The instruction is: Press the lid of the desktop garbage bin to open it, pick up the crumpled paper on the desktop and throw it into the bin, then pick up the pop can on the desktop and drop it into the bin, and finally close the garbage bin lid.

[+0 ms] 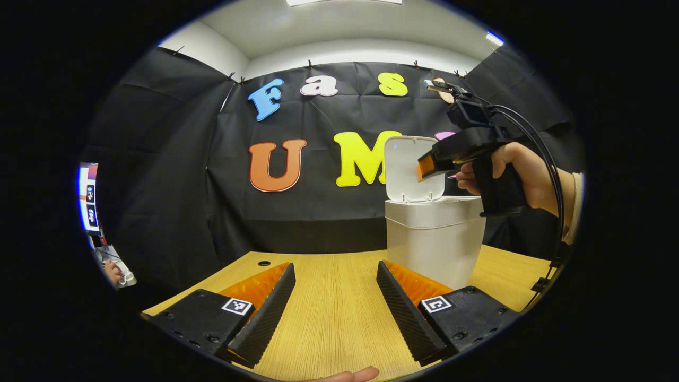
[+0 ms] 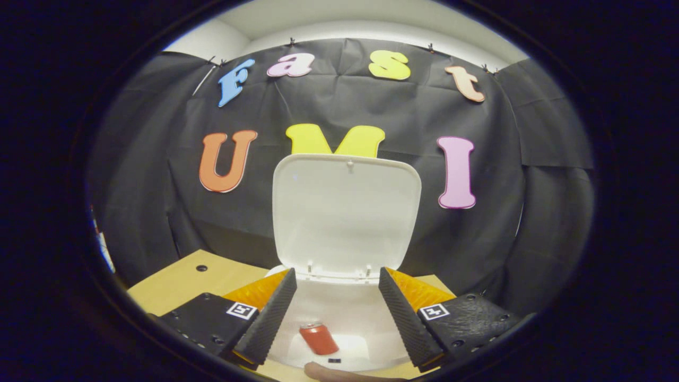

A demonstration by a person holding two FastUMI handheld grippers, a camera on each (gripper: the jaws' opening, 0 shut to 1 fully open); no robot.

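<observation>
Can's (image 2: pixel 319 338) in the bin (image 2: pixel 339 318) from where I'm sitting: in the right gripper view I'm looking straight down into the white tub, and the red pop can is lying tilted on its side at the bottom, a bit left of centre. It sits below and between the fingers of my right gripper (image 2: pixel 335 313), nowhere near touching them. That claw is spread wide and holding nothing, just hanging over the mouth of the bin. The lid (image 2: pixel 346 212) stands upright right behind the opening, hinged at the back edge, so the bin is fully open. I can't make out the crumpled paper down there; there's a small dark speck near the can, but it's too small to tell what it is.

Over in the left gripper view, my left gripper (image 1: pixel 336 302) is low over the wooden desktop (image 1: pixel 329 318), fingers also spread wide with only bare tabletop between them. The bin (image 1: pixel 432 244) sits just ahead and to the right of it, close to the right finger but not touching as far as I can tell. The lid (image 1: pixel 411 167) is up here too. Above the bin's rim I can see the right gripper (image 1: pixel 424 168) held in a hand (image 1: pixel 517 170), its tip just in front of the raised lid.
</observation>
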